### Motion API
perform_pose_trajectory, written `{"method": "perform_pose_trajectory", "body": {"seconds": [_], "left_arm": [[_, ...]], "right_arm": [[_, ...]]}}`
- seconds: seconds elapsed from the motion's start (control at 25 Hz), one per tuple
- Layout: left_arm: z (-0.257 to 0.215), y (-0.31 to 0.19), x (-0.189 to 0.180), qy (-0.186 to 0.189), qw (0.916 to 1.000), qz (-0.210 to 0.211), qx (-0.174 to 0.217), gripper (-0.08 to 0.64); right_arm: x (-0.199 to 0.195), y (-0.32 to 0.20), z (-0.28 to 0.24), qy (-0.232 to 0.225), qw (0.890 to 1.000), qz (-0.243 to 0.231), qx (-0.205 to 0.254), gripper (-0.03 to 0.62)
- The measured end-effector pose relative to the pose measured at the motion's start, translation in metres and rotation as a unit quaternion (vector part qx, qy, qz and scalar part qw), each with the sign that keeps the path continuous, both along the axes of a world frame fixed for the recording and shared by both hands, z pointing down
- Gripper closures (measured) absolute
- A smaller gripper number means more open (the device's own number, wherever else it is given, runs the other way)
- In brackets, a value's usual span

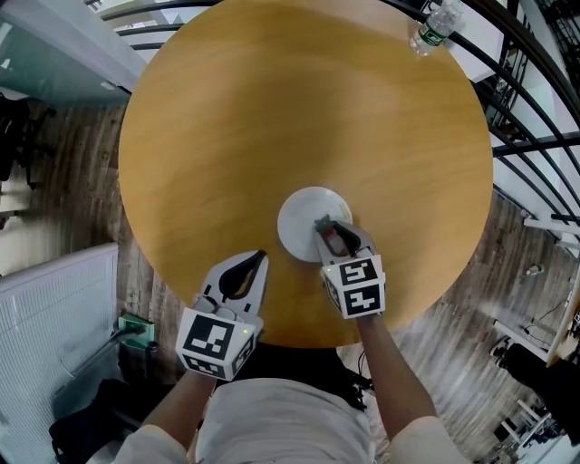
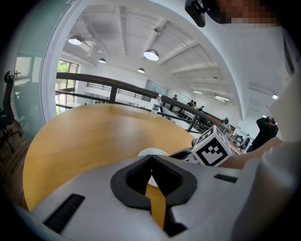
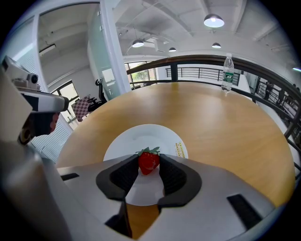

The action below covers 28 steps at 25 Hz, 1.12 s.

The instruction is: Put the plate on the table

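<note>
Head view, looking steeply down: a round wooden table (image 1: 272,109) fills most of the frame, and a white plate (image 1: 304,222) lies flat on it, just below the centre. The right gripper (image 1: 331,231) reaches over the plate's lower right edge with something red between its jaws. The left gripper (image 1: 258,258) hangs at the table's near edge, lower left of the plate and apart from it. A water bottle (image 1: 433,27) stands at the upper right. Left gripper view: the two fingers are pressed together tip to tip with nothing between them, and the plate (image 2: 160,152) shows as a pale sliver just beyond them, with the right gripper's marker cube (image 2: 212,149) to the right. Right gripper view: the fingers pinch a strawberry (image 3: 148,161) from both sides, held over the near part of the plate (image 3: 141,136). We cannot tell whether the fruit touches the plate. We judge the named task done, since the plate already rests on the table. What looks left is setting the strawberry down and letting go, a step the task sentence does not mention.
</note>
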<state>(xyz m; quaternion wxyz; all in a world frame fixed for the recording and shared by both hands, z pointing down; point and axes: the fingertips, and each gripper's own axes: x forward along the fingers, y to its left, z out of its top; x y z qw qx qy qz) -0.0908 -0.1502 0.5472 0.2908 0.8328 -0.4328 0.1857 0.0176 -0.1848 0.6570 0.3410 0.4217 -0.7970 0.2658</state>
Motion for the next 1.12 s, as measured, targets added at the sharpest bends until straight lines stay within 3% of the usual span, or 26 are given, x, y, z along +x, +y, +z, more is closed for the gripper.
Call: {"method": "perform_pose_trajectory", "body": {"seconds": [0.52, 0.92, 1.12], "left_arm": [[-0.01, 0.005, -0.002, -0.004, 0.9999, -0.009, 0.009, 0.537], [-0.046, 0.02, 0.005, 0.01, 0.9993, -0.023, 0.028, 0.537], [-0.066, 0.039, 0.009, 0.019, 0.9989, -0.022, 0.036, 0.537]], "right_arm": [[0.003, 0.004, -0.012, -0.009, 1.0, 0.001, 0.004, 0.419], [0.019, 0.024, -0.065, -0.048, 0.998, 0.019, 0.022, 0.42], [0.024, 0.048, -0.111, -0.069, 0.996, 0.017, 0.058, 0.488]]}}
